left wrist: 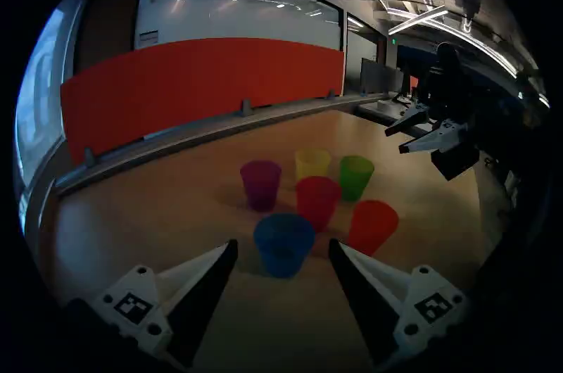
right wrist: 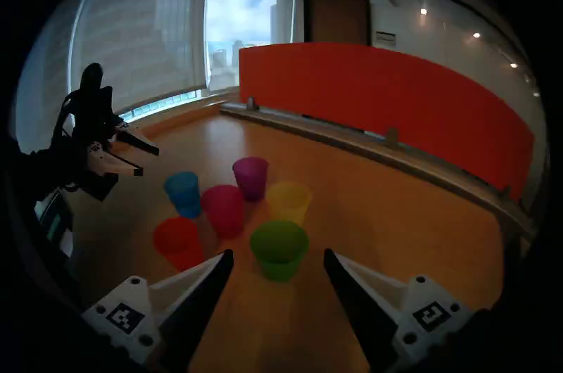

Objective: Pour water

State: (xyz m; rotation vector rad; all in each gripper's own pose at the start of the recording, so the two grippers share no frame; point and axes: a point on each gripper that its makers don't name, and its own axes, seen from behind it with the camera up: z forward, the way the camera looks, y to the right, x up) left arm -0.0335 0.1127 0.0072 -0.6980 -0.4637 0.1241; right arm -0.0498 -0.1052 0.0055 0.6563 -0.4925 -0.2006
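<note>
Six cups [left wrist: 317, 190] stand bunched on the wood table [left wrist: 141, 204], all upright, mouths up; can't tell what's in them. L gripper [left wrist: 281, 243] hangs low over the table, fingers spread wide, nothing held. Blue cup [left wrist: 283, 250] sits just ahead of it, seen in the gap betw. the fingers, touching neither. Next back in the left gripper view: orange cup [left wrist: 371, 225] to the right, red cup [left wrist: 317, 203] in the middle of the bunch, then purple cup [left wrist: 261, 184], yellow cup [left wrist: 312, 163] and green cup [left wrist: 355, 176] as the far row, left to right. R gripper [right wrist: 278, 253] faces the same bunch from the opposite side, fingers likewise apart and empty; green cup is nearest it, just ahead of the gap, clear of both fingers, w/ yellow cup and red cup right behind. Each gripper also shows in the other's view, raised above the table, off to one side, well apart from the cups, jaws open. Farther off: red panel [left wrist: 204, 84] along the table's far edge, then a window [right wrist: 246, 21] w/ blinds beside it.
</note>
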